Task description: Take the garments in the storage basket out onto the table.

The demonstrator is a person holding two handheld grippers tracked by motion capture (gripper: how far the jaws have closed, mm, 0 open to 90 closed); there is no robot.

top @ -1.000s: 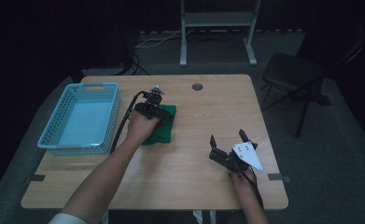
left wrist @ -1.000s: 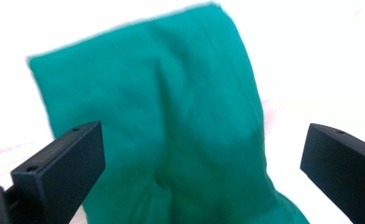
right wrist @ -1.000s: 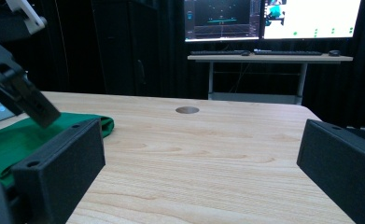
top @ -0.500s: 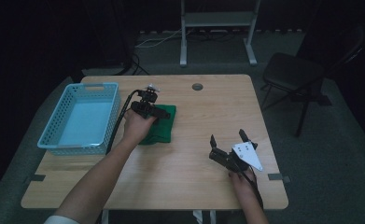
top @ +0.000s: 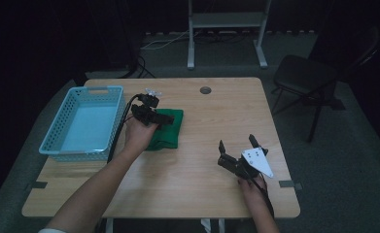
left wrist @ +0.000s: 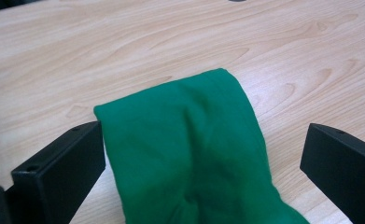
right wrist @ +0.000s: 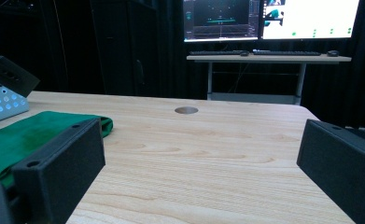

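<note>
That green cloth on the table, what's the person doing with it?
A person holds a gripper in each hand. The left gripper is down at the folded green cloth, jaws open on either side of it, not squeezing it yet. It looks ready to grab. A light blue basket sits just beside the cloth. The right gripper rests apart on the wooden table, jaws open and holding nothing.

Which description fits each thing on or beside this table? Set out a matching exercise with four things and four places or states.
1 green cloth
2 blue basket
3 right gripper
4 black chair

a on the floor beside the table
b open over bare wood
c between the left gripper's open jaws
d at the table's left edge

Pairs: 1-c, 2-d, 3-b, 4-a
</note>
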